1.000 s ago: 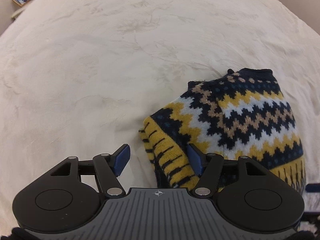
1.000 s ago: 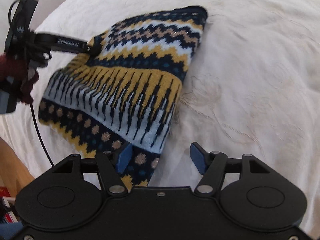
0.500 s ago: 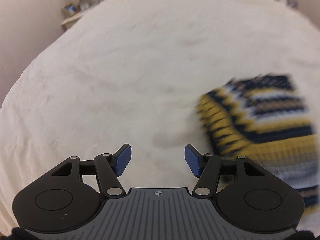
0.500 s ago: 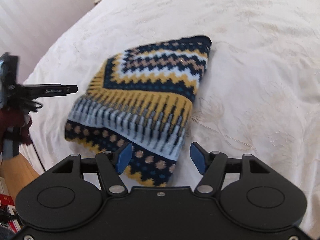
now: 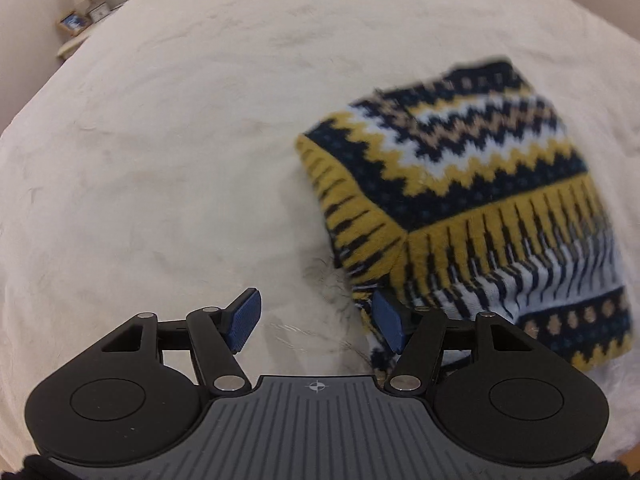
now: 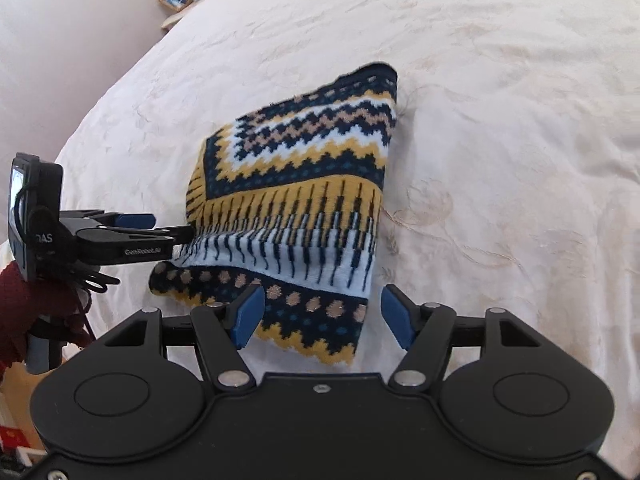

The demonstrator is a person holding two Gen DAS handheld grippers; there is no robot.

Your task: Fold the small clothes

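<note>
sweater (image 6: 296,216): folded, flat on bedspread (image 6: 500,140);
left gripper (image 5: 316,324): jaws apart, empty;
right gripper (image 6: 322,318): jaws apart, empty

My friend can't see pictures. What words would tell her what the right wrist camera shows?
A folded knitted sweater with navy, yellow and white zigzags lies on a cream bedspread. The right hand-held gripper hangs open over the sweater's near edge, holding nothing. The left hand-held gripper reaches in from the left side, its tips by the sweater's edge.
</note>
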